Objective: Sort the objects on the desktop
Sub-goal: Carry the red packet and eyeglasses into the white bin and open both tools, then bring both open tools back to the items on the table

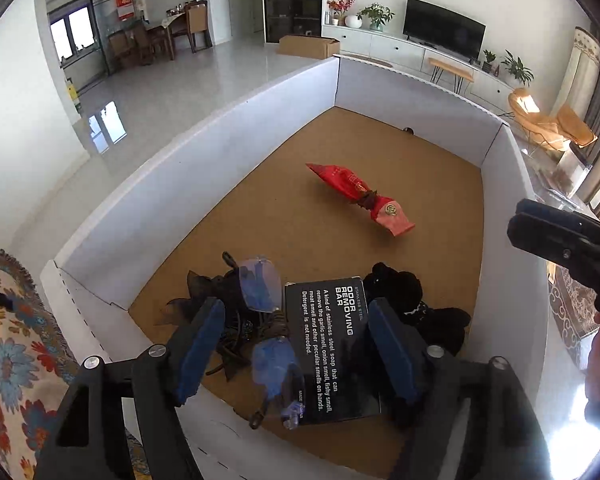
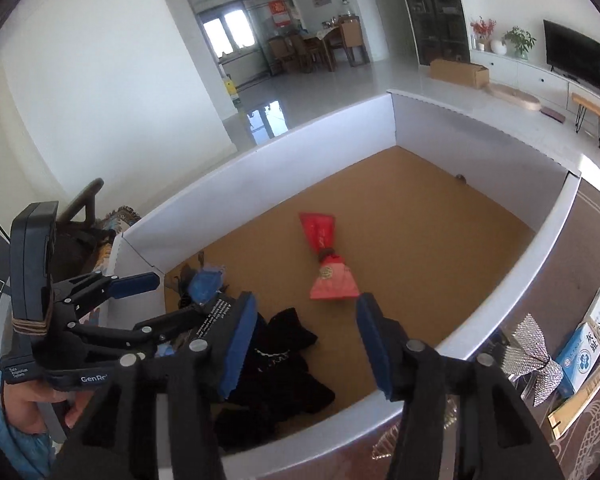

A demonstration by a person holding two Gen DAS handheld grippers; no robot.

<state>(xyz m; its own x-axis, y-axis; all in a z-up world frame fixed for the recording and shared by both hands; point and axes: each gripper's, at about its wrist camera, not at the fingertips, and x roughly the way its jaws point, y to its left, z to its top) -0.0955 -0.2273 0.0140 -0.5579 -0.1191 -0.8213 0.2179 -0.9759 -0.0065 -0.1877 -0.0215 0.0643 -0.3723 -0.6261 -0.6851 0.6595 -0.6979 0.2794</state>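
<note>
A white-walled box (image 1: 204, 168) with a brown floor holds the objects. My left gripper (image 1: 296, 344) is open above its near corner, over a black "Odor Removing Bar" box (image 1: 332, 344) and blue-lensed glasses (image 1: 260, 288). A dark hair clip (image 1: 204, 300) lies to their left and a black fabric item (image 1: 412, 300) to the right. A red pouch (image 1: 360, 196) lies mid-floor. My right gripper (image 2: 304, 344) is open and empty over the near wall, above the black fabric item (image 2: 284, 352), with the red pouch (image 2: 328, 264) ahead. The left gripper (image 2: 148, 304) shows at its left.
A patterned cloth (image 1: 16, 360) lies left of the box. Right of the box, on a dark table, sit a silver sequin bow (image 2: 536, 356) and blue-white medicine boxes (image 2: 588, 344). The living room lies beyond.
</note>
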